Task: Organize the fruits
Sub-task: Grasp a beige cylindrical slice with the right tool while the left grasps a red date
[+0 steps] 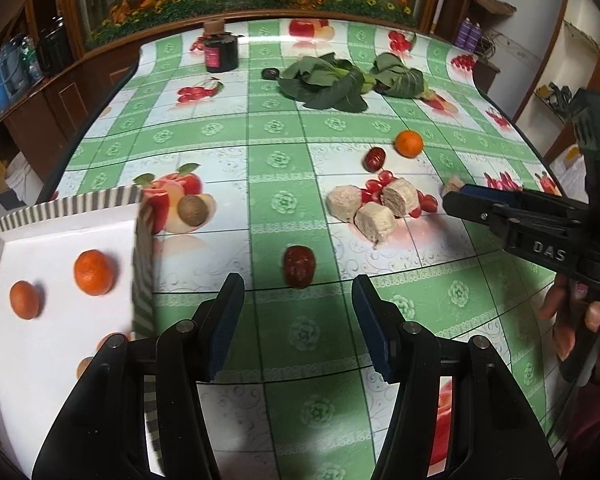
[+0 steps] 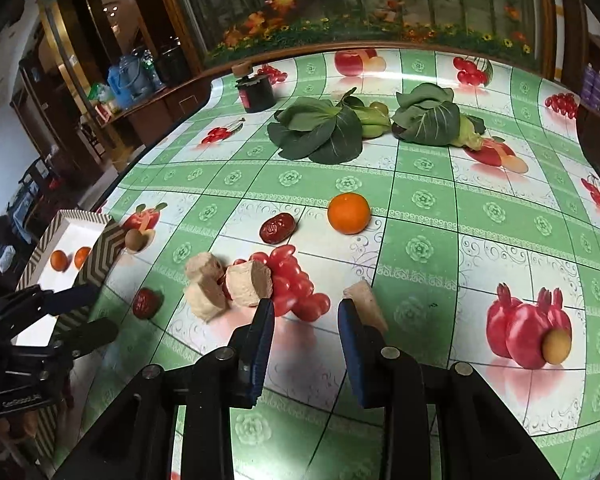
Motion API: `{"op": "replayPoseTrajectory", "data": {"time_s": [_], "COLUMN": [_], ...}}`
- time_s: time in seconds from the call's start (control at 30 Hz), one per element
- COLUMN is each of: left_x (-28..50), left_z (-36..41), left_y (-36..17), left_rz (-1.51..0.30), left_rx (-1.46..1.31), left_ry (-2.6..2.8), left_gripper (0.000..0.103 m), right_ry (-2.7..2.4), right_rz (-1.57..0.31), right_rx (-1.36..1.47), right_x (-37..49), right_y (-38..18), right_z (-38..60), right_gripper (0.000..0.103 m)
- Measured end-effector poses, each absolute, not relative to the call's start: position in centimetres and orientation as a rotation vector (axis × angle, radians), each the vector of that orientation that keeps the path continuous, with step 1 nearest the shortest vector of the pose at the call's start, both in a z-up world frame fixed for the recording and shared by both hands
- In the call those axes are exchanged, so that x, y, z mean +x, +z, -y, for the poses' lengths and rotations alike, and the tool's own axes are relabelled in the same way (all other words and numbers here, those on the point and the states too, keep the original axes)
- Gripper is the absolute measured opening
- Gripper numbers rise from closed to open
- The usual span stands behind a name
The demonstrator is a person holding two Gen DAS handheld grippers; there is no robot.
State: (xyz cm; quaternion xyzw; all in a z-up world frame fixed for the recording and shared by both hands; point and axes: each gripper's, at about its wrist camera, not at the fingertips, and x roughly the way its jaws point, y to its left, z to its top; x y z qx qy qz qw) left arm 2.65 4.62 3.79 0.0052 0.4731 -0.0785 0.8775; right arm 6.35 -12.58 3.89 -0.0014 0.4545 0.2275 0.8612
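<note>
- Done so far: the white cardboard box with grey zigzag-striped walls (image 1: 138,240) at the table's left edge holds two small orange tangerines (image 1: 93,272), and the left wrist view shows rounded tan shapes lower in the box, half hidden behind the gripper body, which I cannot identify.
- Left on the green-and-white checked fruit-print tablecloth (image 1: 284,128): a wrinkled dark red jujube (image 1: 299,266) just ahead of the left gripper (image 1: 298,320); a second dark red jujube (image 2: 277,228) beside a loose orange tangerine (image 2: 348,213); a heap of glossy red cherry tomatoes (image 2: 296,280) touching pale beige cut cylinder chunks (image 2: 248,284); a small brown round fruit (image 1: 193,210) just outside the box wall; by my judgement the sorting is roughly at an early-to-middle stage.
- The left gripper's jaws stand wide apart, holding nothing; the right gripper (image 2: 306,312) is likewise spread and empty, with a pale wedge-shaped piece (image 2: 366,300) just beside its right finger.
- Only the right wrist view shows a small yellow-brown round fruit (image 2: 557,345) lying on a printed pomegranate; only the left wrist view shows the box floor plainly.
- Leafy green bok choy (image 2: 320,128) and a dark jar (image 2: 256,94) lie well apart at the far side.
</note>
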Motion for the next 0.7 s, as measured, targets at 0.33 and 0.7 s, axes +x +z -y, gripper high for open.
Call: {"op": "replayPoseTrajectory", "data": {"time_s": [0.33,0.7], "left_x": [4.2,5.7], "left_z": [-3.2,-3.8], "left_y": [2.5,1.3], "left_rz": [-1.014,-1.034], "left_rx": [0.072,0.023], "left_ry": [-0.172,-0.21], "left_gripper": [0.056,0.03], "right_ry": [0.594,0.623], "right_rz": [-0.948,-0.963], "right_rx": [-0.059,-0.086], "right_x": [6.8,7.9], "right_y": [3.4,2.1], "right_z": [9.1,7.8], "right_gripper": [0.032,0.019]}}
